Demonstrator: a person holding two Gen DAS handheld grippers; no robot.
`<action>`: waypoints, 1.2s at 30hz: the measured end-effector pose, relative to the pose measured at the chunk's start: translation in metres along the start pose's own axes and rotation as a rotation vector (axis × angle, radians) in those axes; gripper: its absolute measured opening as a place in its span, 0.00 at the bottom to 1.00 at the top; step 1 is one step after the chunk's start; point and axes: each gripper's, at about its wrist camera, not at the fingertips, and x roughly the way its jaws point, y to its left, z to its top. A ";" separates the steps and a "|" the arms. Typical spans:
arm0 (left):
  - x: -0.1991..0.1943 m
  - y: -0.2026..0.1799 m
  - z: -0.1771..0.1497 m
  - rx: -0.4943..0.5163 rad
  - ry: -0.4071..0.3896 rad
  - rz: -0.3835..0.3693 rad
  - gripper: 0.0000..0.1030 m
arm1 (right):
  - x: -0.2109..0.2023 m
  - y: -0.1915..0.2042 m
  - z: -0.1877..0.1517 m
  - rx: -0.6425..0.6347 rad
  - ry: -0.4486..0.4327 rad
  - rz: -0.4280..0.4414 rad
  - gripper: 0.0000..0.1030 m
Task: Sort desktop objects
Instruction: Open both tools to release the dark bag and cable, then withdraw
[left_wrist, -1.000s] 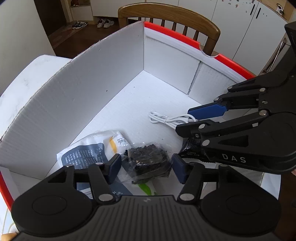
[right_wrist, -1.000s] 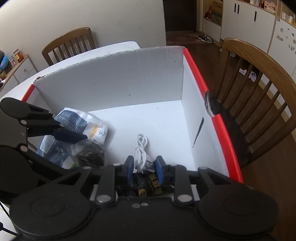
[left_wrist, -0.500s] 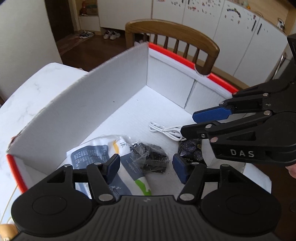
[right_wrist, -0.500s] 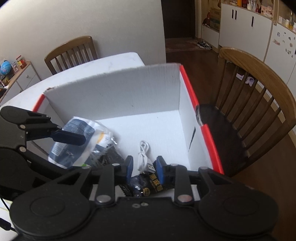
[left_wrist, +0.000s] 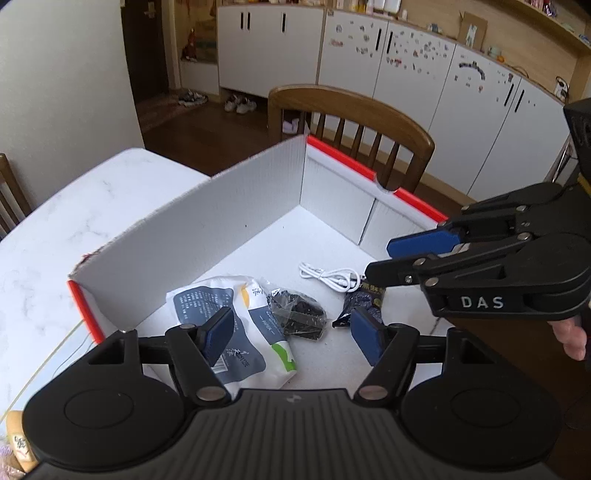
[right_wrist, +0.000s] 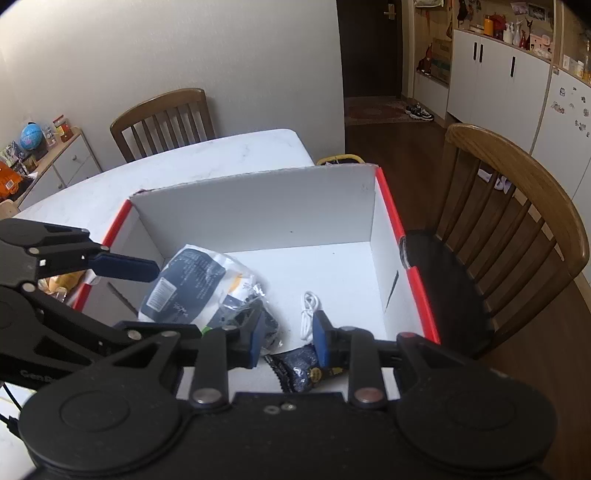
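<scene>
Four things are seen lying on the floor of the white cardboard box (left_wrist: 207, 229) with red edges: a white and blue paper pack (left_wrist: 229, 314), a clear bag of dark bits (left_wrist: 299, 317), a white cable (left_wrist: 328, 275) and a small dark snack packet (left_wrist: 360, 304).

The left gripper (left_wrist: 291, 334) is held above the box. Its jaws are opening, and nothing is held between them. In the left view, the clear bag is seen just past the tips, at about 12 o'clock, and the paper pack is at 10 o'clock with its long side running from 11 to 5.

The right gripper (right_wrist: 286, 336) is only a little open, and nothing is pinched by its blue pads. The snack packet (right_wrist: 303, 371) is seen lying on the box floor under them, at 6 o'clock from the tips, not gripped. The cable (right_wrist: 308, 315) lies at 12 o'clock.

No more things to be sorted are seen near the tips, so both grippers will likely be taken away from the box.
</scene>
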 end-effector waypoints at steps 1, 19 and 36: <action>-0.004 -0.001 -0.001 -0.002 -0.010 -0.002 0.71 | -0.002 0.001 0.000 0.000 -0.004 -0.001 0.27; -0.084 0.015 -0.047 -0.039 -0.139 -0.007 0.79 | -0.036 0.057 -0.009 -0.006 -0.100 -0.014 0.55; -0.153 0.051 -0.105 -0.016 -0.190 0.024 1.00 | -0.054 0.135 -0.022 -0.011 -0.151 -0.030 0.82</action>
